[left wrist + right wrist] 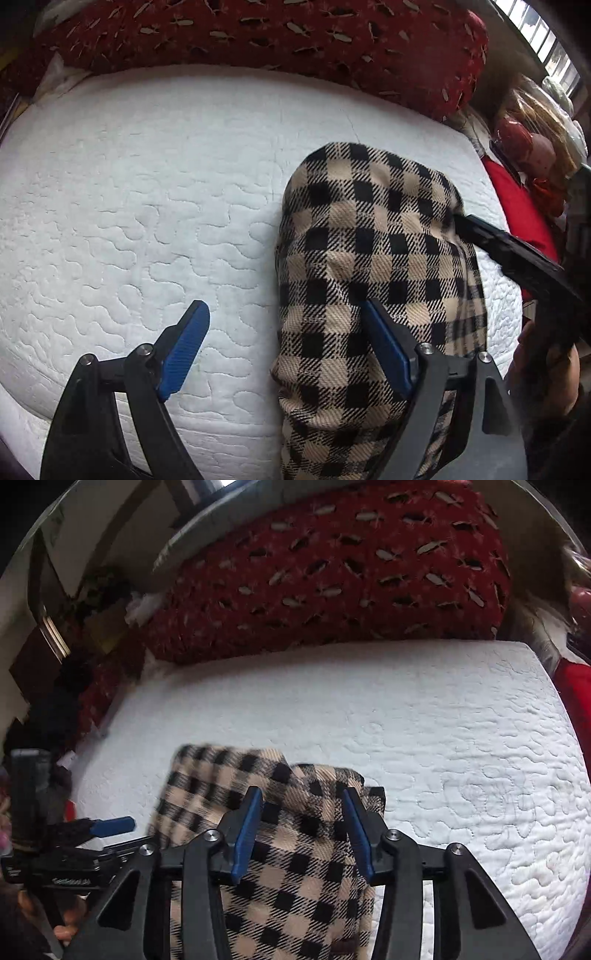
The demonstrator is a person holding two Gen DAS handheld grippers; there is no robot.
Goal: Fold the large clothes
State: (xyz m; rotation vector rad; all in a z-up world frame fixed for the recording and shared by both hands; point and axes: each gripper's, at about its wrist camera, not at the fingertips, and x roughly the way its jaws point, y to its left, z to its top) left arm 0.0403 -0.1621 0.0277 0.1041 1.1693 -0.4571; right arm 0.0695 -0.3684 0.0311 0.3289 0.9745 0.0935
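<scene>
Blue pads of the right claw [302, 834], at lower centre of the right wrist view, stand partly apart, straddling the checked garment [273, 849] without pressing it. Left claw [284, 347] gapes wide: one pad over bare mattress [147, 177], the other lying against the cloth, gripping nothing. Garment lies bunched in a narrow heap at the mattress's near edge. Looks like soft, thick woven stuff: limp, fairly light, not slippery. Best taken, I judge, at a hem or corner, one claw per end. Red patterned pillow [332, 572] lies beyond.
</scene>
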